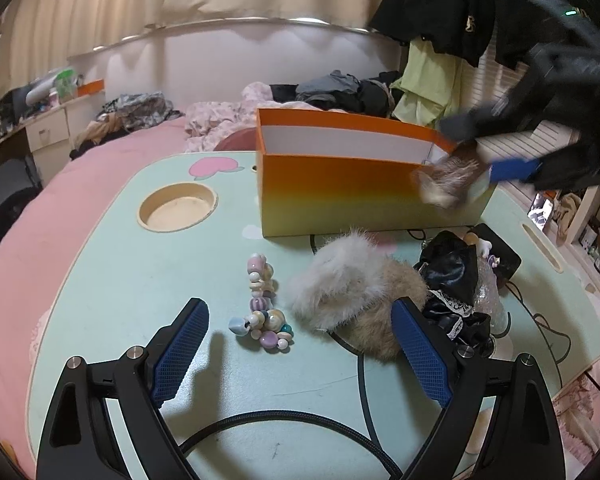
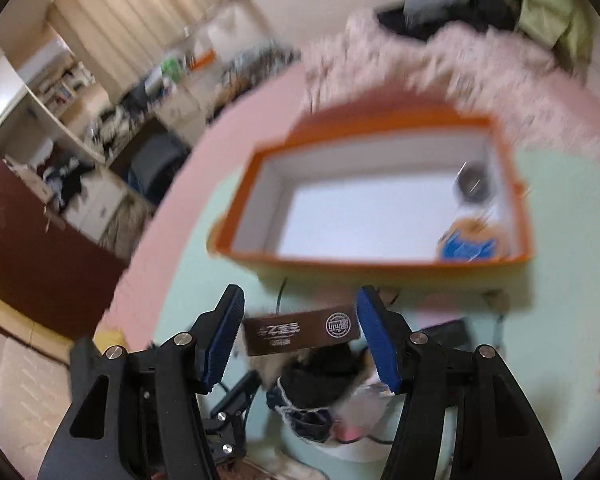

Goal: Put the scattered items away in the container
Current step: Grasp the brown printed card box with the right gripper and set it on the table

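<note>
- Left view: spread wide and empty, left gripper (image 1: pixel 300 356) over bead string (image 1: pixel 262 308); fur pouch (image 1: pixel 356 300) and black doll (image 1: pixel 456 296) near right, unpacked.
- Right view: right gripper (image 2: pixel 300 336), jaws parted around brown box (image 2: pixel 300 330), pads seemingly clear; orange container (image 2: pixel 380 264) beyond, few items inside.

Mint-green worktop on a pink bed

We note the worktop (image 1: pixel 112 280) resting on the pink bed (image 1: pixel 60 216); it has a round recess (image 1: pixel 178 207) near its far left and a slot (image 1: pixel 540 246) at the right edge. Directly on it we see an orange-to-yellow box (image 1: pixel 332 196) at the far side, a string of pastel beads (image 1: pixel 262 308) in the middle, a white-and-tan fur piece (image 1: pixel 352 296) just beside them, a black lace-trimmed garment (image 1: pixel 456 284) touching the fur, and dark cables (image 1: pixel 360 364).
</note>
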### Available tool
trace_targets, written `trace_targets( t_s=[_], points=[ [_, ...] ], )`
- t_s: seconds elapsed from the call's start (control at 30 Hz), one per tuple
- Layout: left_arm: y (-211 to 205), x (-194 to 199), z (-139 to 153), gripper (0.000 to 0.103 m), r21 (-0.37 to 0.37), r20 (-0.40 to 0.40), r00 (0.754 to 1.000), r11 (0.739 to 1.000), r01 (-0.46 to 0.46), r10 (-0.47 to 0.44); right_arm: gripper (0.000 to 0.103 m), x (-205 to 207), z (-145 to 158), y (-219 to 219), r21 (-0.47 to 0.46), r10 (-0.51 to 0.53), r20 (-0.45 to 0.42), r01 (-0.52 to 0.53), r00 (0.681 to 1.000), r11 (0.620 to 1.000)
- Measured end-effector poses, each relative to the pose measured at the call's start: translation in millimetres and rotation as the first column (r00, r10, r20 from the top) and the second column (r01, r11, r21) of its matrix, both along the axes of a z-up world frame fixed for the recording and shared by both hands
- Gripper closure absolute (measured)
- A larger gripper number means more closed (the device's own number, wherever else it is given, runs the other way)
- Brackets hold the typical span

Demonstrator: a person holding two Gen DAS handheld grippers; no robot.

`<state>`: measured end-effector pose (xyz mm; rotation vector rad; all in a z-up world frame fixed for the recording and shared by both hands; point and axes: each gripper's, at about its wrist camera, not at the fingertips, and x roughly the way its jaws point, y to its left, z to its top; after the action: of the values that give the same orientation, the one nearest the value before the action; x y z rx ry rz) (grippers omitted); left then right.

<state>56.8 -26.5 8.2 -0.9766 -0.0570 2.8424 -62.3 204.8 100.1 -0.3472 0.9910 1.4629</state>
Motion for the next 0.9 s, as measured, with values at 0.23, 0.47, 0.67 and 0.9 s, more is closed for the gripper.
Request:
trace_targets(
  t_s=[0.23, 0.47, 0.67, 0.9],
  points=[
    [-1, -1, -1, 0.011, 0.001, 0.006, 1.0, 1.0, 0.003, -0.003, 0.025, 34, -14, -65, 0.118, -0.218, 0.027, 0.214, 0.975, 0.97],
    [-2, -1, -1, 0.01, -0.003, 0.008, 1.0, 1.0, 0.003, -0.003, 0.025, 22, -52, -92, 0.096, -0.251, 0.159, 0.238, 0.955, 0.967],
    [-3, -1, -1, 0.01, -0.007, 0.008, 1.0, 1.0, 0.004, -0.004, 0.025, 5, -78, -90, 0.025, -0.25, 0.291, 0.254, 0.923, 0.967],
    [-3, -1, -2, 0.009, -0.006, 0.01, 1.0, 1.0, 0.004, -0.004, 0.025, -3, -85, -85, -0.013, -0.226, 0.442, 0.258, 0.868, 0.966]
  ],
)
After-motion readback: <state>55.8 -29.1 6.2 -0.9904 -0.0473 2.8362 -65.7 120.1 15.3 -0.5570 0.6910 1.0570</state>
